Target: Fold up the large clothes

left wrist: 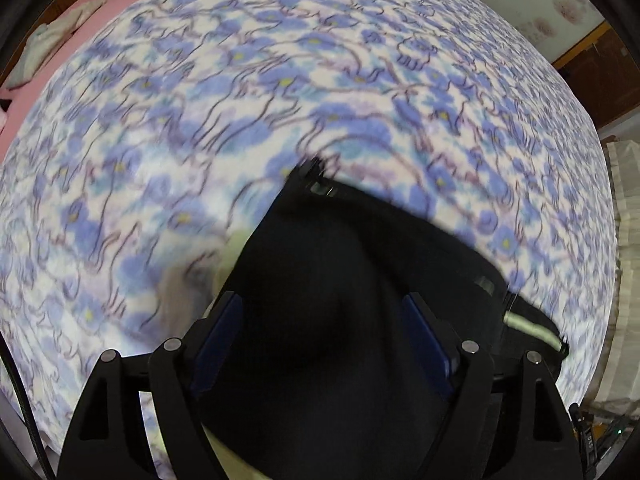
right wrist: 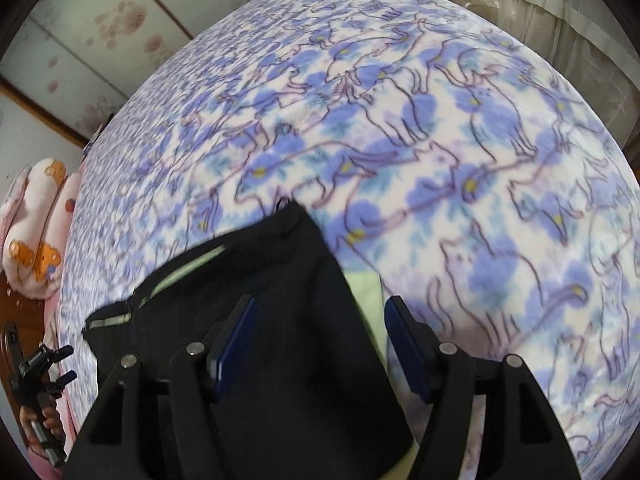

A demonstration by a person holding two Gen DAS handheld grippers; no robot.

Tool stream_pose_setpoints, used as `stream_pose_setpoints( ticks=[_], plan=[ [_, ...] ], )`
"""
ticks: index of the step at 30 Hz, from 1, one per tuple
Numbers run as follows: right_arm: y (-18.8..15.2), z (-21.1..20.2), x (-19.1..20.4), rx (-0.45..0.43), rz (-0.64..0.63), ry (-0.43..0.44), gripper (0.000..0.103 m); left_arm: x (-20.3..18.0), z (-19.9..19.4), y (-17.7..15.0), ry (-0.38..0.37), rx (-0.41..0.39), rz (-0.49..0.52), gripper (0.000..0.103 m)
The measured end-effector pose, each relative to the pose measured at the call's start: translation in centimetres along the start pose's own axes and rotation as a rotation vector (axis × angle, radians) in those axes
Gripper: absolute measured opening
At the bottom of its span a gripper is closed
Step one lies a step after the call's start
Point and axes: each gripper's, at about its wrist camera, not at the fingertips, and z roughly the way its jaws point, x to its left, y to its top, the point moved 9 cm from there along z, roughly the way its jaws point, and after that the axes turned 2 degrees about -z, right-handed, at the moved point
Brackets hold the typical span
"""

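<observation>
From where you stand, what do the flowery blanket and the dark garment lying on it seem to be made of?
The blanket looks like plush fleece: soft, matte, with a fuzzy nap that blurs its blue flower and cat print. The dark garment looks like a thin, smooth woven or knit cloth, black and matte, with a pale green lining or trim showing at its edge; motion blur leaves its exact fabric open.

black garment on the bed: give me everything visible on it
The black garment is dark, matte fabric with a pale green lining showing at its edges and a thin reflective strip along one hem. It lies folded into a roughly tapered shape on the blue floral blanket. Both views blur slightly. The left gripper and right gripper hover open above it, pads clear.
</observation>
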Motion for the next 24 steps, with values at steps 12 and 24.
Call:
stream_pose_setpoints(
  ticks=[12, 24],
  plan=[
    [-9.1, -1.8, -2.3, 0.026, -0.001, -0.055, 0.066, 7.2, 1.2, -7.7, -0.029, 0.091, 0.023, 0.080],
    [-12.5, -1.1, -2.5, 0.087, -0.112, -0.119, 0.066, 12.3, 2.5, -12.2, -0.031, 0.134, -0.026, 0.071]
  ],
)
